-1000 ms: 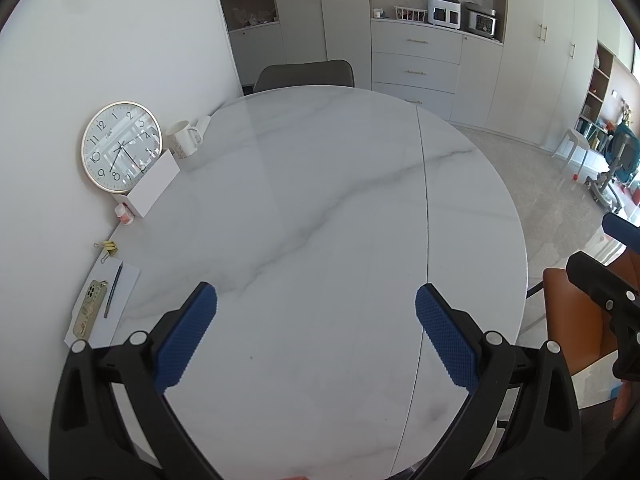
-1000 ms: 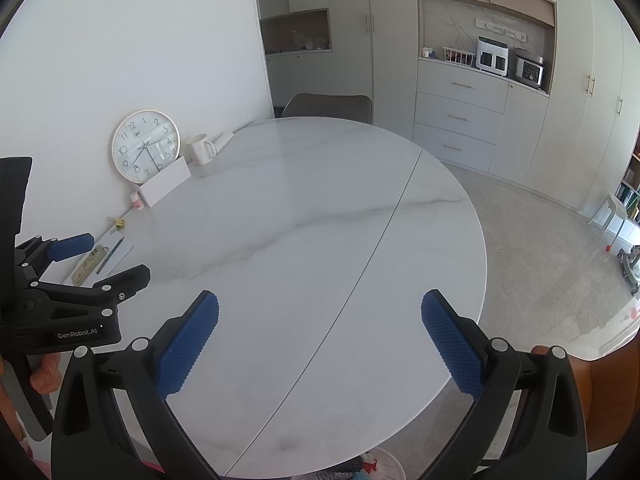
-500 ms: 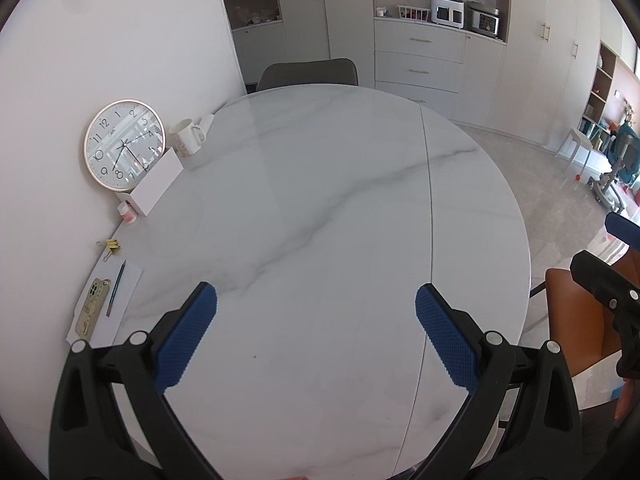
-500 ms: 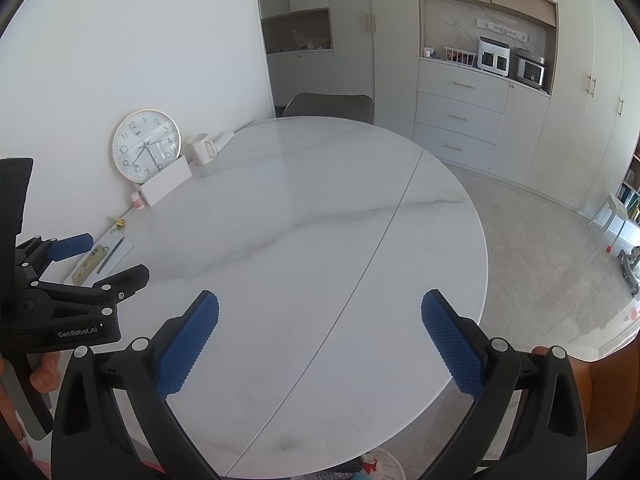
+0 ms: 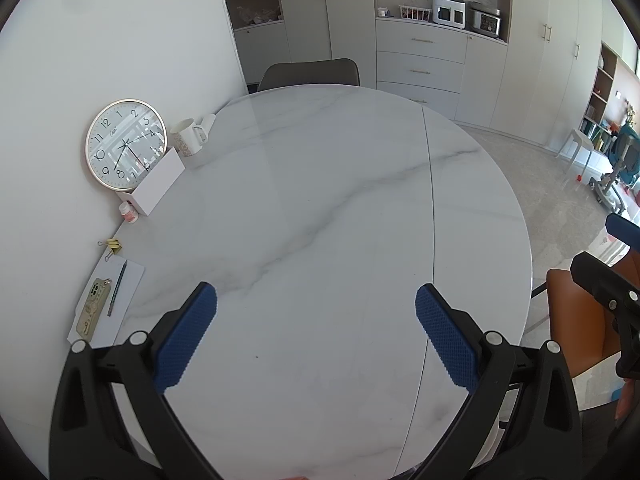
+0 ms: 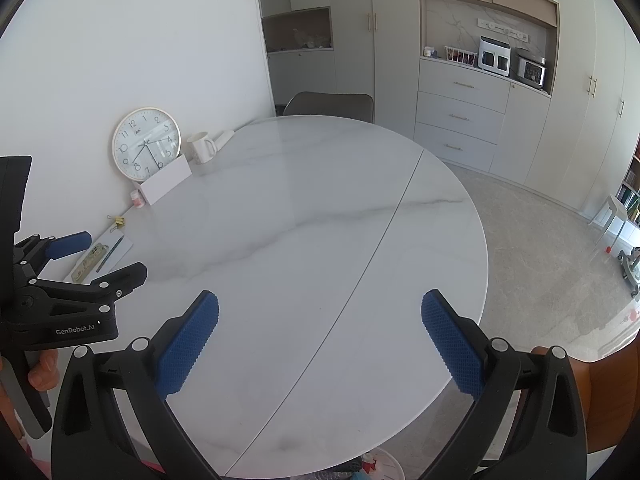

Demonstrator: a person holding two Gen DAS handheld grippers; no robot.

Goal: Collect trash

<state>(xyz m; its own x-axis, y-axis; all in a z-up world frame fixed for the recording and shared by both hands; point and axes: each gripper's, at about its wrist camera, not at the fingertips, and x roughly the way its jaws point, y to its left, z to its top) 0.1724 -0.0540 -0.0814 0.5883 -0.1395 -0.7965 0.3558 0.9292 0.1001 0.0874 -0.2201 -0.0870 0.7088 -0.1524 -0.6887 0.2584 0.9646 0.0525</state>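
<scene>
— Left wrist view: where's your trash?
— None shows on the table [image 5: 320, 220]; clock [image 5: 126, 144] sits upper left. Your left gripper [image 5: 316, 336] and right gripper [image 6: 320, 340] gape wide, holding nothing.

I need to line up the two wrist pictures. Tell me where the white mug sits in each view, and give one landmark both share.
Left wrist view: the white mug stands upper left, at the table's wall edge, just right of the wall clock.
Right wrist view: the white mug stands left of centre, upper half, again just right of the wall clock.
Shared landmark: the round wall clock leaning against the wall.
</scene>
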